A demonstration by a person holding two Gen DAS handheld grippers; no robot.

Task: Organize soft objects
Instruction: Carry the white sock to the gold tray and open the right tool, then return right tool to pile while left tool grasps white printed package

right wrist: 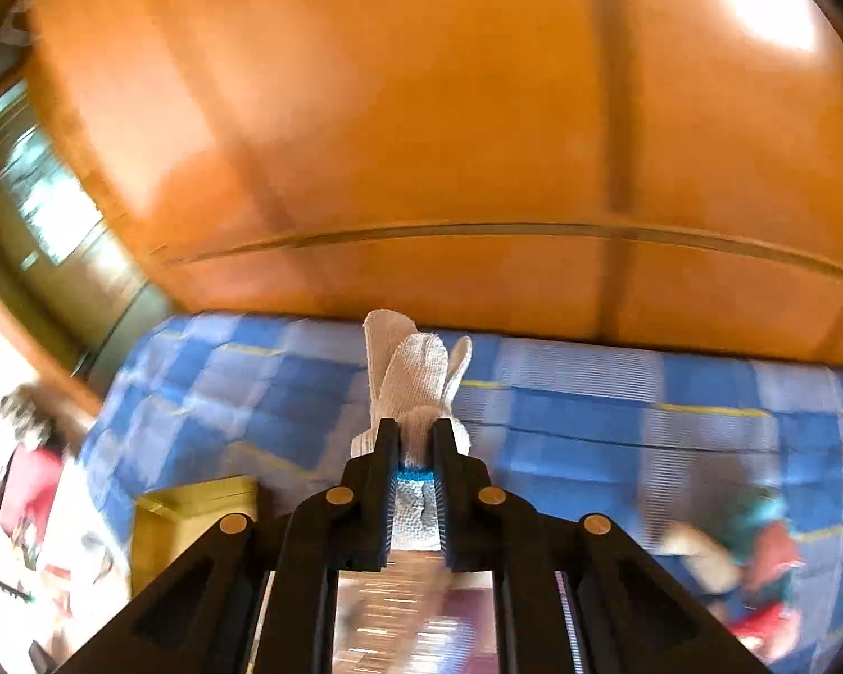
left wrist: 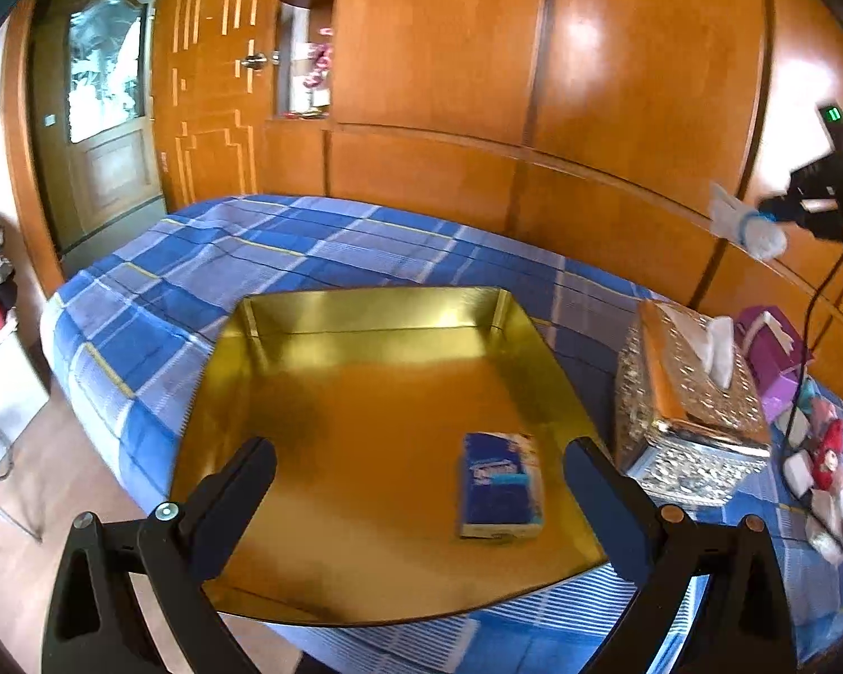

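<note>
Pinching one white glove (right wrist: 416,387), right gripper (right wrist: 416,438) fingers closed; left gripper (left wrist: 421,483) wide open, empty, above one tray (left wrist: 286,404).

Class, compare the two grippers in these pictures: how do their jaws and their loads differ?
The left gripper has its jaws wide apart and holds nothing; the right gripper has its jaws shut on a white knitted glove. The left hangs over the gold tray; the right is raised above the bed. Both are black with two fingers.
</note>
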